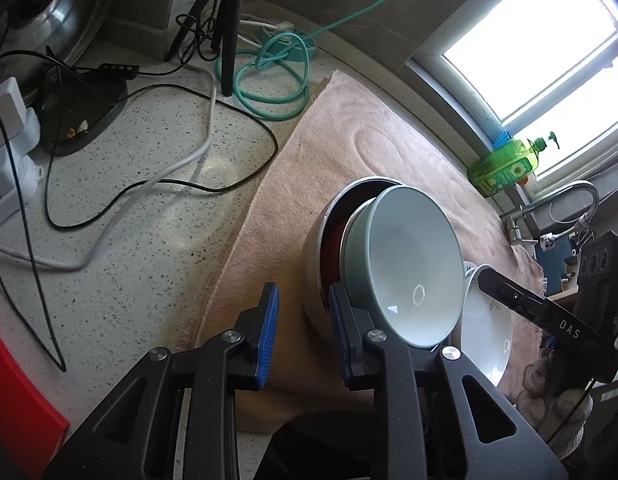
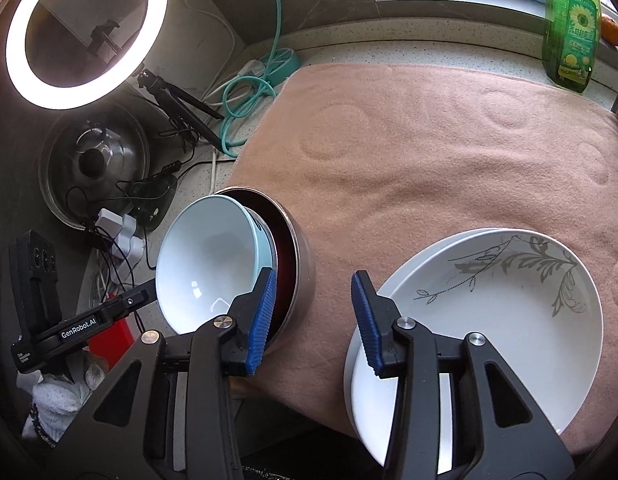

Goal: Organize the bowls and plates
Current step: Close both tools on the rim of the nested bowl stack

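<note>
the left gripper (image 1: 303, 332) has its blue pads apart, one pad over bare towel and the other set against the near rim of the metal bowl (image 1: 315, 280); nothing is pinched between them, so it holds nothing. a pale blue bowl (image 1: 405, 268) sits tilted inside that metal bowl, just right of the left gripper's tip. the right gripper (image 2: 313, 320) also stands partly open and empty, with only pink towel (image 2: 429, 152) showing in the gap. its left pad is just in front of the metal bowl's side, its right pad overlaps the near rim of the stacked white plates (image 2: 509, 320), though i cannot tell whether it touches. bowls and plates lie side by side on the towel, near but apart
</note>
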A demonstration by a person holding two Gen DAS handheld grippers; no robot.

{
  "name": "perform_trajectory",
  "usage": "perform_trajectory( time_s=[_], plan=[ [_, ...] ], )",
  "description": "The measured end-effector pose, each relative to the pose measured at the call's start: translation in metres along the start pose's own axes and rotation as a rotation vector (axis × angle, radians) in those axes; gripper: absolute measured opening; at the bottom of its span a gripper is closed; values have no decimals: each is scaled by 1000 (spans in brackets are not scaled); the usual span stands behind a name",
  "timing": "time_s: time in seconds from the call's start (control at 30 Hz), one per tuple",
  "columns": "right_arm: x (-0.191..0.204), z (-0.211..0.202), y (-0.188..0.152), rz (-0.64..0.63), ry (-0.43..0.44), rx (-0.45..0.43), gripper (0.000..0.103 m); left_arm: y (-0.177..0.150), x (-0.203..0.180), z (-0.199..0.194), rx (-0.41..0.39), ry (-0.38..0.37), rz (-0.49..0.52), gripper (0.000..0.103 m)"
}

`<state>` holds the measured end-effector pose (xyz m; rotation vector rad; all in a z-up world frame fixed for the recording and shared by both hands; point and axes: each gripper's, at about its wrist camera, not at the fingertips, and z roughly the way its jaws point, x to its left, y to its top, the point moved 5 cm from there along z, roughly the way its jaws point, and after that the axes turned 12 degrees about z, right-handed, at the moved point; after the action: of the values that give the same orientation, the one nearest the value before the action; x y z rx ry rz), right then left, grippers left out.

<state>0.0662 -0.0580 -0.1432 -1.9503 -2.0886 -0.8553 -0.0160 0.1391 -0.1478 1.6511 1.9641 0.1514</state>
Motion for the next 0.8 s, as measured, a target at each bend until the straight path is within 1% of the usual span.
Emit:
perform_trajectory(
  time_s=[0.07,0.13,0.27,0.47,0.67,0.73,0.8],
  plan=[
    [2,2,0,-8,-7,2,40,2,0,1,0,-1,4,22],
    [3,5,1,-14,-6,11,34,4,-1,3,1,-1,11,22],
    [2,13,3,-11,-7,32,31,7,-5,9,8,-4,26,21],
    [2,25,3,-4,1,69,29,8,-4,11,6,-8,20,19],
    [1,30,1,7,7,88,22,8,1,13,20,-6,17,17],
    [2,33,0,8,11,95,17,8,0,14,22,0,22,17],
    [2,35,0,6,10,99,17,8,-2,16,25,-3,24,14]
  ],
)
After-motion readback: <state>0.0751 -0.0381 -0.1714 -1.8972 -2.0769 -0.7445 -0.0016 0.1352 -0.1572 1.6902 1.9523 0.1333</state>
